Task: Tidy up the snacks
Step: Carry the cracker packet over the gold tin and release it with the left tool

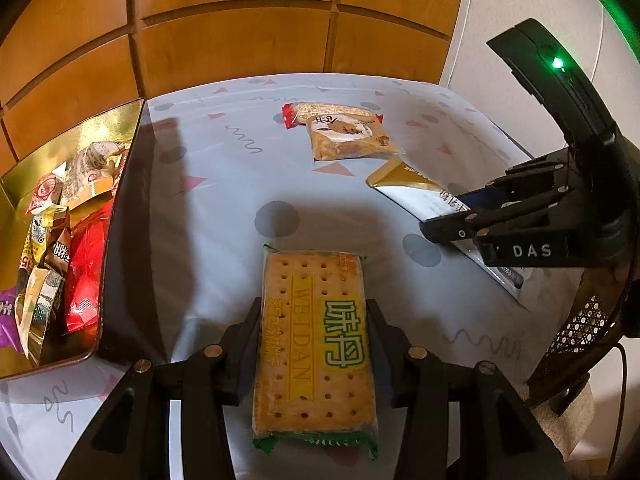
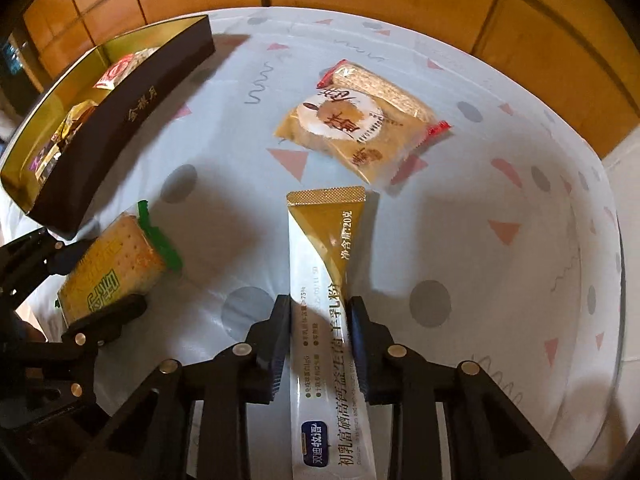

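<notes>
Left gripper (image 1: 314,344): we find jaws clamped on both long sides of cracker packet (image 1: 314,344), packet over patterned tablecloth (image 1: 224,184), just right of dark box (image 1: 120,240). Right gripper (image 2: 319,344): we find jaws pinching gold-and-white stick sachet (image 2: 326,280) along its length. We note box gold-lined, several wrapped snacks (image 1: 52,248) inside. We note two more packets, round-biscuit pack (image 2: 348,132) overlapping red-ended bar (image 2: 384,88), lying together on cloth beyond sachet.

Warm dim light, soft shadows, sharp centre, fisheye-warped dark corners
</notes>
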